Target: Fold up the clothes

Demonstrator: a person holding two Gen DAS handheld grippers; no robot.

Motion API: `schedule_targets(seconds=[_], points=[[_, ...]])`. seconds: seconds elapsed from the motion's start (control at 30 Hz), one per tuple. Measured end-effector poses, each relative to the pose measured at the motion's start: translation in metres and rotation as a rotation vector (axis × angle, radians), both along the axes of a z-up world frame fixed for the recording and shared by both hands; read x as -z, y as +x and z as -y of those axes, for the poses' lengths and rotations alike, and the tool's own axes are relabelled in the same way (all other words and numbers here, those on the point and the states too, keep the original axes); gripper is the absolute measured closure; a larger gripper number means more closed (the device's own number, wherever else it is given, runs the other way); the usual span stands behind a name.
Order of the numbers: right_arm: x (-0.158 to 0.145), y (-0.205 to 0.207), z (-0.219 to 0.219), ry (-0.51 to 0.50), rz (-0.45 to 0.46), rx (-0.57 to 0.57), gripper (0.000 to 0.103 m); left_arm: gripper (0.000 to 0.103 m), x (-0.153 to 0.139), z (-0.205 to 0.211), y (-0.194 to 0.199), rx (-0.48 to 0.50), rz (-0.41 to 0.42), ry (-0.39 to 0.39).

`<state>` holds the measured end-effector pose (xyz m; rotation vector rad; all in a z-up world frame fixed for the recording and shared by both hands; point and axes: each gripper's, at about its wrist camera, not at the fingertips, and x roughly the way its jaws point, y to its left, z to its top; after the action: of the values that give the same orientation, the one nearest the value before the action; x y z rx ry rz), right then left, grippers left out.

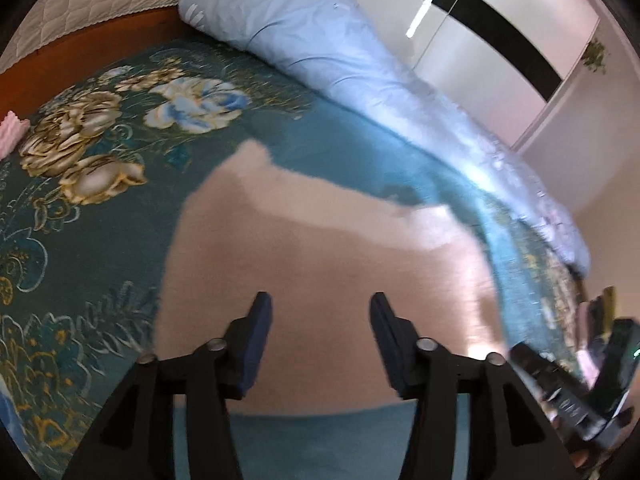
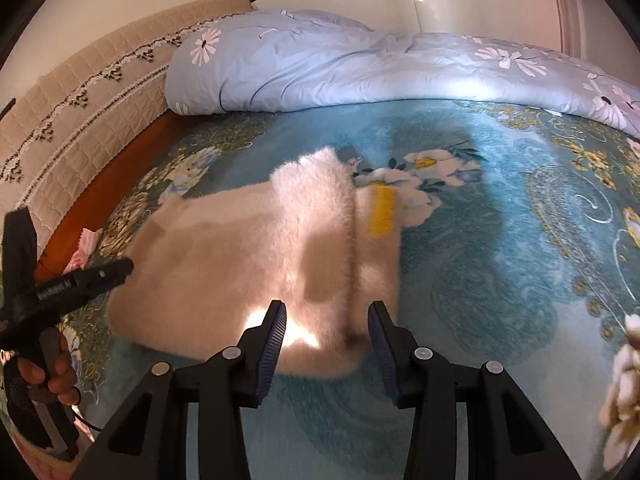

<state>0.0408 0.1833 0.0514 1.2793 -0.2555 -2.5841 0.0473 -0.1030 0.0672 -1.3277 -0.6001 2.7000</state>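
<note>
A fluffy cream garment (image 2: 240,256) lies folded on the teal flowered blanket (image 2: 500,248), with a yellow label (image 2: 382,210) at its far right. My right gripper (image 2: 328,322) hovers open over the garment's near edge, with no cloth pinched between its pads. In the left wrist view the same garment (image 1: 320,264) is blurred. My left gripper (image 1: 320,320) stands open above its near part, holding nothing. A hand (image 2: 52,376) grips the left tool's black body (image 2: 80,280) at the garment's left side. The right tool (image 1: 592,380) shows at the right edge.
A rolled light-blue flowered duvet (image 2: 360,64) lies along the far side of the bed. A quilted beige headboard (image 2: 80,120) and a wooden bed edge (image 2: 120,168) run on the left. A small pink cloth (image 1: 12,132) sits by that edge. A white wardrobe (image 1: 500,40) stands behind.
</note>
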Motion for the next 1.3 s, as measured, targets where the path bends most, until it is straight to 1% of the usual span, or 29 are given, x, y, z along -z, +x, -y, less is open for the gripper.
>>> schedule_targets(seconds=[0.07, 0.13, 0.2, 0.27, 0.33, 0.4, 0.43, 0.47, 0.5, 0.6, 0.67, 0.73, 0.9, 0.97, 1.0, 1.07, 1.2, 1.3], points=[[0.001, 0.009, -0.003, 0.027, -0.004, 0.008, 0.057, 0.042, -0.004, -0.01, 0.003, 0.006, -0.023, 0.004], [0.004, 0.017, -0.006, 0.056, -0.009, 0.022, 0.057, 0.042, -0.002, -0.024, 0.006, -0.001, -0.03, -0.019], [0.009, 0.022, -0.008, 0.072, -0.008, 0.047, 0.056, 0.041, 0.003, -0.043, 0.006, -0.012, -0.005, -0.085], [0.017, 0.026, -0.009, 0.076, -0.002, 0.076, 0.054, 0.04, 0.009, -0.058, 0.009, -0.006, 0.022, -0.133], [0.026, 0.026, -0.007, 0.075, 0.006, 0.102, 0.054, 0.04, 0.016, -0.072, 0.015, -0.015, 0.045, -0.179], [0.032, 0.025, -0.005, 0.074, 0.01, 0.109, 0.054, 0.038, 0.023, -0.082, 0.025, -0.035, 0.052, -0.223], [0.035, 0.023, -0.003, 0.082, 0.012, 0.108, 0.054, 0.033, 0.027, -0.086, 0.03, -0.055, 0.053, -0.249], [0.037, 0.022, -0.001, 0.095, 0.011, 0.109, 0.054, 0.032, 0.032, -0.09, 0.035, -0.079, 0.051, -0.277], [0.038, 0.021, 0.0, 0.112, 0.006, 0.111, 0.054, 0.032, 0.035, -0.092, 0.04, -0.107, 0.053, -0.287], [0.04, 0.023, 0.003, 0.149, -0.031, 0.111, 0.05, 0.032, 0.044, -0.096, 0.053, -0.2, 0.052, -0.294], [0.044, 0.025, 0.007, 0.188, -0.041, 0.097, 0.049, 0.028, 0.047, -0.101, 0.059, -0.233, 0.035, -0.319], [0.051, 0.027, 0.011, 0.238, -0.038, 0.075, 0.049, 0.027, 0.052, -0.106, 0.063, -0.243, 0.018, -0.325], [0.061, 0.031, 0.017, 0.276, -0.045, 0.052, 0.048, 0.026, 0.068, -0.107, 0.06, -0.238, 0.025, -0.284], [0.062, 0.033, 0.02, 0.291, -0.058, 0.046, 0.044, 0.024, 0.078, -0.106, 0.055, -0.223, 0.062, -0.243], [0.063, 0.033, 0.022, 0.298, -0.062, 0.042, 0.044, 0.022, 0.081, -0.109, 0.054, -0.216, 0.071, -0.247], [0.063, 0.034, 0.023, 0.303, -0.068, 0.039, 0.044, 0.019, 0.085, -0.117, 0.054, -0.205, 0.078, -0.281], [0.064, 0.034, 0.019, 0.277, -0.063, 0.046, 0.042, 0.016, 0.089, -0.13, 0.052, -0.179, 0.08, -0.344], [0.065, 0.033, 0.016, 0.263, -0.059, 0.05, 0.042, 0.015, 0.09, -0.131, 0.051, -0.179, 0.085, -0.351]])
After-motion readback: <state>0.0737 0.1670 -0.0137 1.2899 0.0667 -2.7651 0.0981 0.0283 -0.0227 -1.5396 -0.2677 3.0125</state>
